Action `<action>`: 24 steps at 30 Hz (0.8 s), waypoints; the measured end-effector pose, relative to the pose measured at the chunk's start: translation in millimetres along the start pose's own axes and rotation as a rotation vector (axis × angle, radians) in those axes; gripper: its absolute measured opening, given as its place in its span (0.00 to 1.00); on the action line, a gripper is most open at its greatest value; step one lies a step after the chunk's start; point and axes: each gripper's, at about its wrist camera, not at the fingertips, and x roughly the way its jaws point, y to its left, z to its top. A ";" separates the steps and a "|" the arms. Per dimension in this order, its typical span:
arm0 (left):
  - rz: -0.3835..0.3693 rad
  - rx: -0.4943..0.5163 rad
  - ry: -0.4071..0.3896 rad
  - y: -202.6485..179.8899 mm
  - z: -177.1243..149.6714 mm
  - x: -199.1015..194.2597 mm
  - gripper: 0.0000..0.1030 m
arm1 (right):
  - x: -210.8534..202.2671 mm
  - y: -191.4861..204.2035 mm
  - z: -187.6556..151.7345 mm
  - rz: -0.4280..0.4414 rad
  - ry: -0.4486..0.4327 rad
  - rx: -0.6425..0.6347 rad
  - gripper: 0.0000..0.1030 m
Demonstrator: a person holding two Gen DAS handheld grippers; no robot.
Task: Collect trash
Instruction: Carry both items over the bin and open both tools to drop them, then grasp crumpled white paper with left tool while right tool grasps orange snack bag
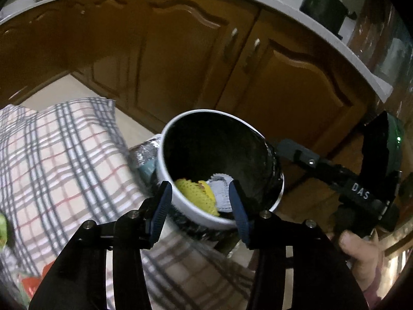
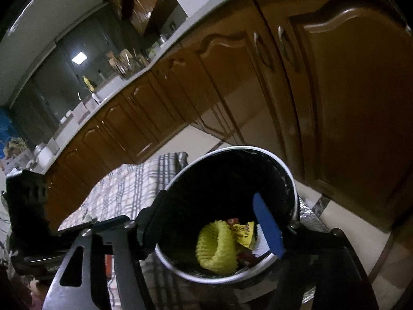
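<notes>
Checked tablecloth (image 1: 64,155) edge beside white-rimmed bin (image 1: 180,204), floor (image 2: 335,217) beyond.

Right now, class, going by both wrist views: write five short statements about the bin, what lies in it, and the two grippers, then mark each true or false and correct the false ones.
1. The bin has a black liner. True.
2. A yellow foam net lies in the bin. True.
3. The left gripper is clamped on the net. False: its jaws are open, nothing between the pads.
4. The bin is empty. False: it also holds a yellow wrapper.
5. The right gripper is open above the bin. True.
</notes>
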 end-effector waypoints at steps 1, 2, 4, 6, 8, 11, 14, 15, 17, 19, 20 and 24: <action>0.004 -0.009 -0.007 3.7 -3.2 -5.1 0.46 | -1.5 1.9 0.1 0.004 -0.003 0.001 0.70; 0.009 -0.020 -0.016 8.1 -6.8 -11.0 0.46 | -3.9 4.5 -1.6 0.011 -0.006 0.003 0.72; 0.018 -0.038 -0.028 15.5 -12.8 -20.1 0.46 | -8.5 10.9 -5.2 0.020 -0.015 0.000 0.76; 0.027 -0.054 -0.039 23.4 -20.5 -30.0 0.46 | -12.4 17.5 -10.4 0.032 -0.018 -0.008 0.76; 0.039 -0.071 -0.050 30.4 -26.1 -37.4 0.46 | -15.8 23.7 -16.1 0.046 -0.018 -0.010 0.76; 0.049 -0.094 -0.065 40.6 -35.9 -51.4 0.46 | -19.3 34.6 -24.1 0.068 -0.016 -0.016 0.76; 0.063 -0.112 -0.077 51.1 -47.4 -66.5 0.46 | -19.8 47.1 -33.3 0.092 -0.004 -0.024 0.76; 0.066 -0.118 -0.079 54.4 -51.1 -70.7 0.46 | -19.1 51.4 -36.5 0.098 0.002 -0.027 0.76; 0.074 -0.133 -0.083 62.4 -58.5 -80.0 0.46 | -16.5 60.9 -44.0 0.117 0.019 -0.032 0.76; 0.086 -0.143 -0.087 69.6 -66.4 -88.5 0.46 | -14.4 70.0 -51.7 0.133 0.034 -0.038 0.76; 0.094 -0.147 -0.090 73.3 -70.4 -92.9 0.46 | -13.4 74.6 -54.8 0.141 0.040 -0.042 0.76; 0.122 -0.175 -0.104 90.1 -85.4 -111.7 0.46 | -10.3 91.9 -67.9 0.170 0.061 -0.057 0.76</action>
